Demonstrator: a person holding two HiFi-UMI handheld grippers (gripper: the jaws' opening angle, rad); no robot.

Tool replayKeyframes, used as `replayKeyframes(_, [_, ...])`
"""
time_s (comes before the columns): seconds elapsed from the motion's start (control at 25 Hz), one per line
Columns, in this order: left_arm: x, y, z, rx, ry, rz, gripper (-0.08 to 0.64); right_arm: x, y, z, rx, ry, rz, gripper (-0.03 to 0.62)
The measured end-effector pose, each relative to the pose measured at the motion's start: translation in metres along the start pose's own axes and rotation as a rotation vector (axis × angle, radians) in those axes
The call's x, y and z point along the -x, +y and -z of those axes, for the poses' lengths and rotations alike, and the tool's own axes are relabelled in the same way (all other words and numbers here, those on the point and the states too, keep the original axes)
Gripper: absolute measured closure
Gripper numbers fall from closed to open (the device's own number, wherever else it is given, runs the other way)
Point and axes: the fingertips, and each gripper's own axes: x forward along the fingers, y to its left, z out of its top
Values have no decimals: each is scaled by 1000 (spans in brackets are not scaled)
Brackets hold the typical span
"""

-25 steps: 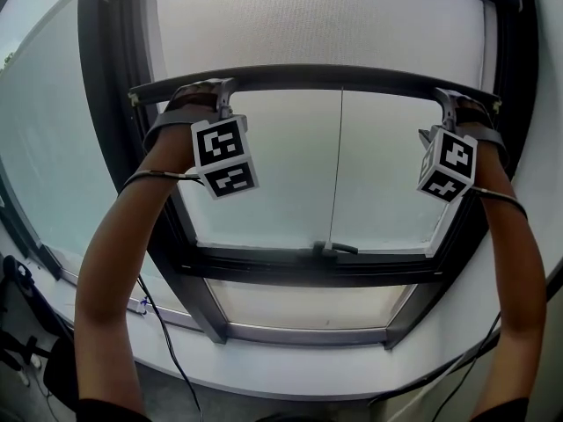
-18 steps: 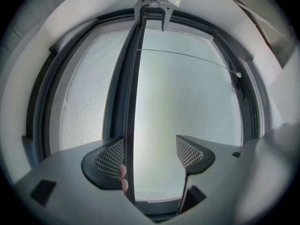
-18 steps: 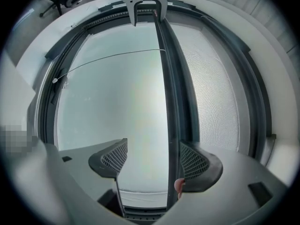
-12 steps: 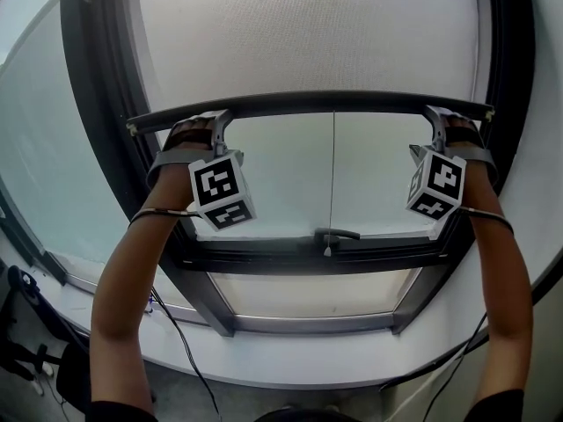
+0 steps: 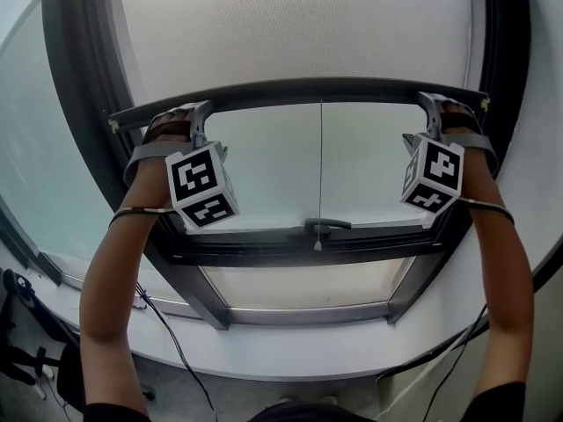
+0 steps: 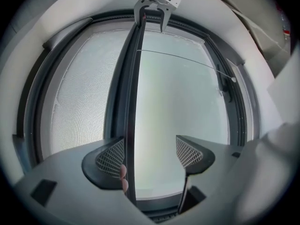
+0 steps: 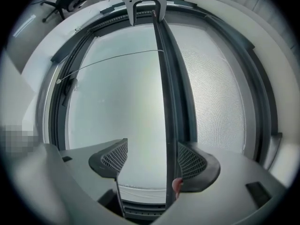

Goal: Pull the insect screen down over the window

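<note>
You have the insect screen [image 5: 290, 25] partway down. Its mesh covers the upper part of the window, and its dark pull bar [image 5: 321, 90] runs across from left to right, well above the sash handle [image 5: 327, 226]. Below the bar the glass is bare, with the thin pull cord [image 5: 320, 165] hanging down the middle.

Your left hand-held gripper [image 5: 198, 117] sits at the bar's left end and your right hand-held gripper [image 5: 433, 105] at its right end. Neither one is clamped. In each gripper view the jaws stand wide apart and the bar passes between them, resting against one jaw, so you are hooking it down rather than pinching it.

The lower stretch of the window remains to be covered, down towards the bottom frame rail [image 5: 308, 258]. The wide-angle bend makes it hard to tell where the bar catches there, probably near that rail.
</note>
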Motion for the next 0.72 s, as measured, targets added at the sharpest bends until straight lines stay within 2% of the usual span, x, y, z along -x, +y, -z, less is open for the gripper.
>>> replayKeyframes(0.32, [0, -28, 1, 1, 10, 51, 212, 2, 28, 1, 13, -2, -61, 265])
replayKeyframes(0.72, [-4, -45, 0, -5, 15, 46, 212, 0, 48, 3, 3, 0, -64, 265])
